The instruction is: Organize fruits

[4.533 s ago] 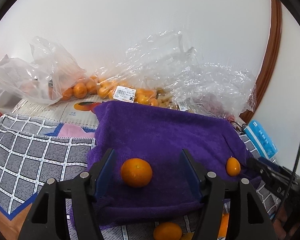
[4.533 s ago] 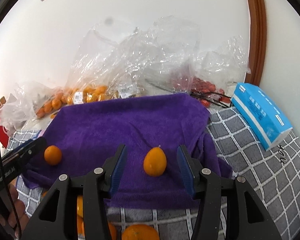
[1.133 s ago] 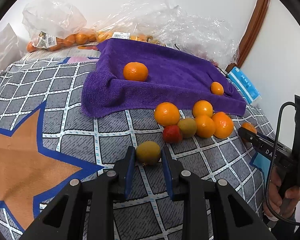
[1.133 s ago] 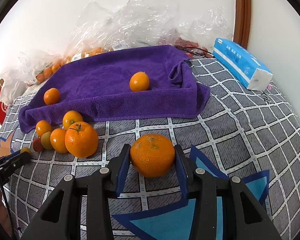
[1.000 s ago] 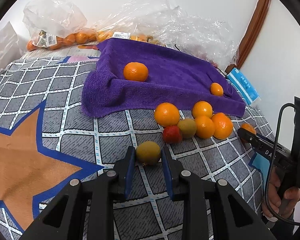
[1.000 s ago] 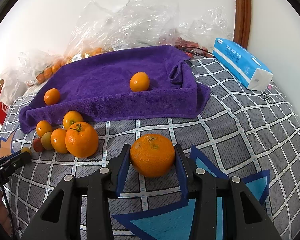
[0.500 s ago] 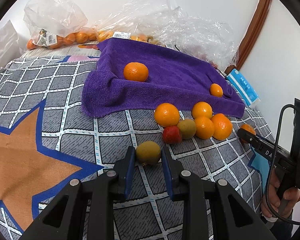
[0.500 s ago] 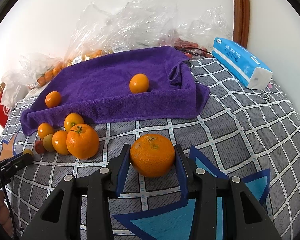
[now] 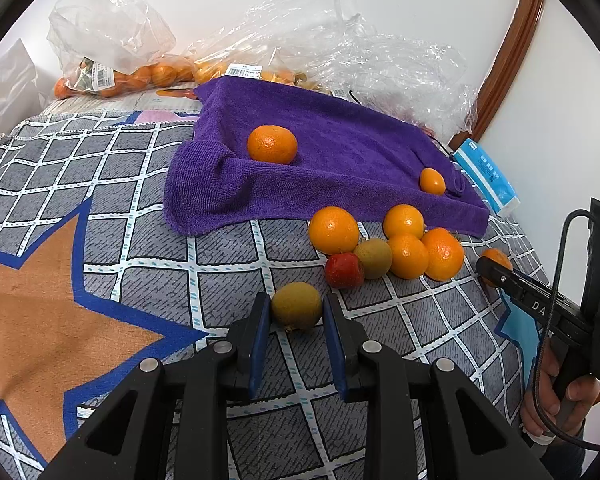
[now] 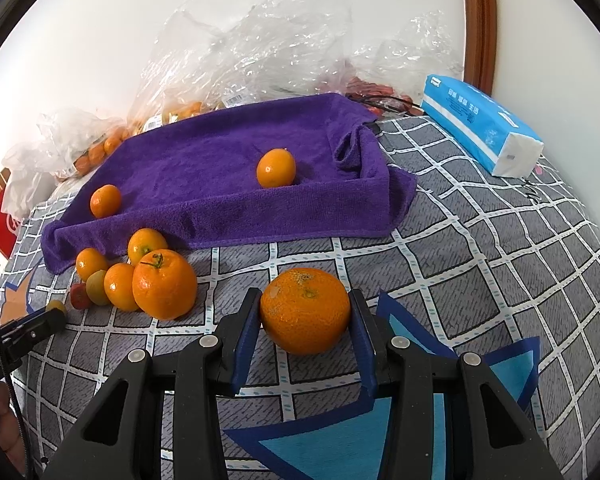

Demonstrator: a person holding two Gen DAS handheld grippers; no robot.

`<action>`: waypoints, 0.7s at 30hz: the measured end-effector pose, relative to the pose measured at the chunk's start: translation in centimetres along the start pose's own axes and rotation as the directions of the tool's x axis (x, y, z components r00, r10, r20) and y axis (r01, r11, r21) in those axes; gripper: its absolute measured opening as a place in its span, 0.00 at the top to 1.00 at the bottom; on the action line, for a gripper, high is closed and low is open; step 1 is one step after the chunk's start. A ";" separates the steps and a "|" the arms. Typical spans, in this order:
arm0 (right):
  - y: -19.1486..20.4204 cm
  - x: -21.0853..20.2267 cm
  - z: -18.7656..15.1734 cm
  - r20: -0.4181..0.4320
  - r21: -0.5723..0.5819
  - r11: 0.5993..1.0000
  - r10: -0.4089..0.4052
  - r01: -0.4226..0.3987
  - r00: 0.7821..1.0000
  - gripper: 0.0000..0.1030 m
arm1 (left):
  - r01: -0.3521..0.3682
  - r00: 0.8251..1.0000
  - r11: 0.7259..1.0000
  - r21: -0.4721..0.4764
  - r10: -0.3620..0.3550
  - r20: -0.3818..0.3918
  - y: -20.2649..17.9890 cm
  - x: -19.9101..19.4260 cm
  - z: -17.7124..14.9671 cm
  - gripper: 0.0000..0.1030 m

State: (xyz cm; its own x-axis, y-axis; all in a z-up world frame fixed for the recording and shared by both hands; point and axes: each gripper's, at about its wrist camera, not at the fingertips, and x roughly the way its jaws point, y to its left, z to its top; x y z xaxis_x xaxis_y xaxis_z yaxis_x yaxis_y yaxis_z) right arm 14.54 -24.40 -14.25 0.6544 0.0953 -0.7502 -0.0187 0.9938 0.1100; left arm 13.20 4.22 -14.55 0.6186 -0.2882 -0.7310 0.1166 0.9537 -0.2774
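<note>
Fruit is gripped in both claws: the left claw (image 9: 296,316) is closed on a small green-brown fruit (image 9: 297,305) resting on the checked cloth (image 9: 148,240), the right claw (image 10: 305,318) on a big orange (image 10: 305,310). Beyond each claw, a purple towel (image 10: 220,168) draped like a tray holds two small oranges (image 10: 276,168). Plastic bags (image 9: 112,36) behind it hold more oranges, partly hidden. Only the right view shows the whole blue tissue pack (image 10: 480,120).
</note>
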 end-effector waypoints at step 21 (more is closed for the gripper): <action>1.8 -4.3 1.6 0.073 -0.045 0.999 0.002 0.002 0.997 0.59 | -0.032 0.996 0.999 0.038 0.029 0.086 -2.3 -4.1 2.5 0.75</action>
State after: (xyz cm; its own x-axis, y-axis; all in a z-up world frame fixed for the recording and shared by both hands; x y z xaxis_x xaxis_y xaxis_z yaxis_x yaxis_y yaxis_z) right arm 12.86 -23.07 -9.76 0.7079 0.0924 -0.7003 -0.0516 0.9955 0.0792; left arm 12.30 3.43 -9.37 0.6859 -0.2524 -0.6825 0.1260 0.9649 -0.2302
